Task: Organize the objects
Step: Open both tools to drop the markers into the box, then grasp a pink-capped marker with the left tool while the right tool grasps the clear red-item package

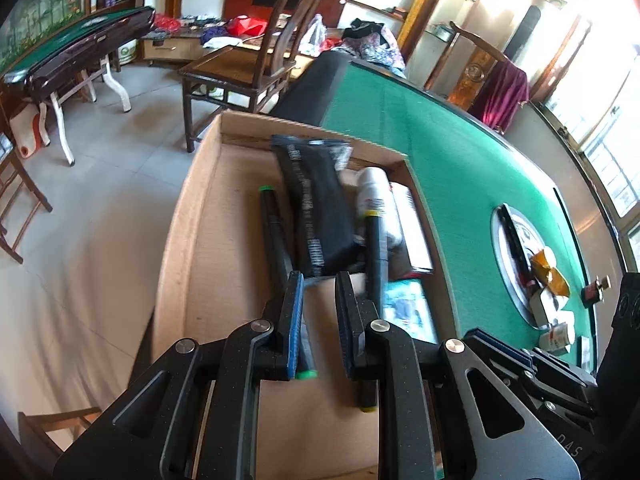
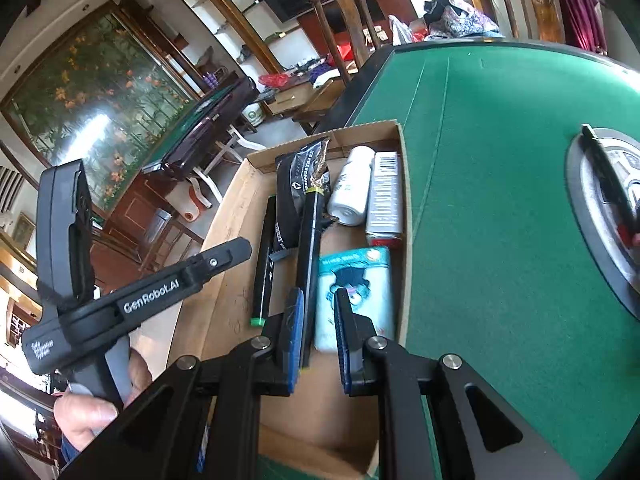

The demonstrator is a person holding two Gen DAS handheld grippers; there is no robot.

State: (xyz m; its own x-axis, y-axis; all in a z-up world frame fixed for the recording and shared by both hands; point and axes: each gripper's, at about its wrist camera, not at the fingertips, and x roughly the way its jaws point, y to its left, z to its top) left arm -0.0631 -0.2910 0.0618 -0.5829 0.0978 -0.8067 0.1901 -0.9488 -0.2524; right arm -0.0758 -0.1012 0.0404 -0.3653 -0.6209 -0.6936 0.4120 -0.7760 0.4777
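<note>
Cardboard box (image 2: pixel 232 208) holds pens, white bottle (image 2: pixel 352 188), probably a tissue pack (image 2: pixel 356 280).

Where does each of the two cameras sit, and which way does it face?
Left wrist view: on the left tongs, looking down into the cardboard box at the green table's edge; the right tongs show at lower right.
Right wrist view: on the right tongs, looking down over the same box; the left tongs and a hand show at left.
Shared: box, white bottle, green-capped pen, table.
</note>
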